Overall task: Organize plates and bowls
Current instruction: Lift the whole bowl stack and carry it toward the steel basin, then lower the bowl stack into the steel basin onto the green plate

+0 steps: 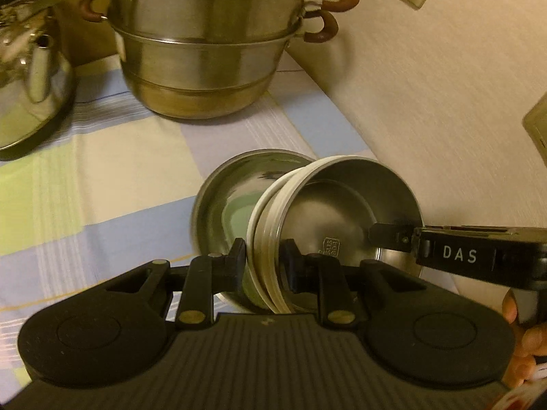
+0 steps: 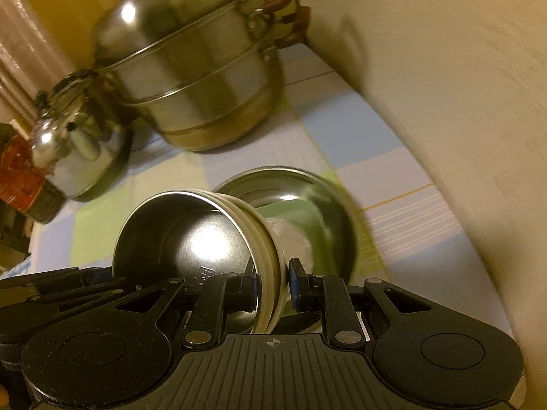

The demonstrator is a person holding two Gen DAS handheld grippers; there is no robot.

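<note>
Both ribbed black hand-held grippers, left [image 1: 263, 259] and right [image 2: 271, 283], clamp the round steel bowl's [image 1: 338, 212] white-banded rim.

A checked cloth [image 1: 112, 157] [image 2: 362, 157] in pale blue, green, cream and lilac squares covers the surface, which runs up to a cream wall on the right. At the far end stands a steel steamer pot [image 1: 205, 44] [image 2: 201, 78] of 3 stacked tiers with brown handles. To its left, on the cloth, sits a shiny steel kettle [image 1: 30, 78] [image 2: 78, 150] with a dark base. In the right wrist view a red-labelled container [image 2: 20, 184] stands further left, at the cloth's edge. Nearer, close to the wall, a steel bowl [image 1: 225, 201] [image 2: 307, 205] appears to sit on the cloth, though its underside is hidden.
</note>
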